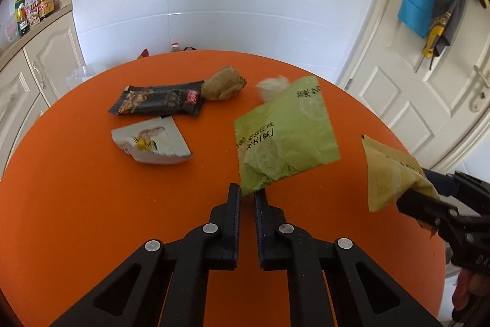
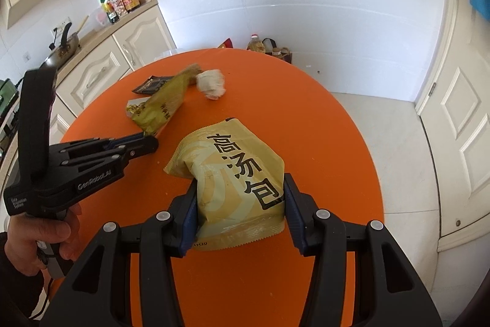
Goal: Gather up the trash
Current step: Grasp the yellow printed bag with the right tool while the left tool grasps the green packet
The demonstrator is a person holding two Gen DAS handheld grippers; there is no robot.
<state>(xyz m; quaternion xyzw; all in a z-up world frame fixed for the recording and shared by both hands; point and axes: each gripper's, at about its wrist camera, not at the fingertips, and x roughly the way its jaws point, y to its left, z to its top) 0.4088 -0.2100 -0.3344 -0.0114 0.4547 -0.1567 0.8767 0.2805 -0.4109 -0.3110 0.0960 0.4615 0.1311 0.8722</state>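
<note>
My left gripper point(image 1: 247, 192) is shut on a corner of a green snack packet point(image 1: 286, 137) and holds it above the round orange table point(image 1: 76, 189). It shows from the side in the right wrist view point(image 2: 151, 143), with the green packet point(image 2: 162, 106) hanging from it. My right gripper point(image 2: 240, 198) is shut on a yellow packet with black characters point(image 2: 235, 183), also visible at the right of the left wrist view point(image 1: 389, 173). On the table lie a black wrapper point(image 1: 159, 101), a white torn carton point(image 1: 153, 141), a brown crumpled wad point(image 1: 223, 83) and a white crumpled tissue point(image 1: 271, 86).
Cream kitchen cabinets point(image 1: 33, 72) with bottles on top point(image 1: 33, 3) stand to the left. A white door point(image 1: 428, 88) with hanging cloths is on the right. Bottles and a bag point(image 2: 269, 48) sit on the floor behind the table.
</note>
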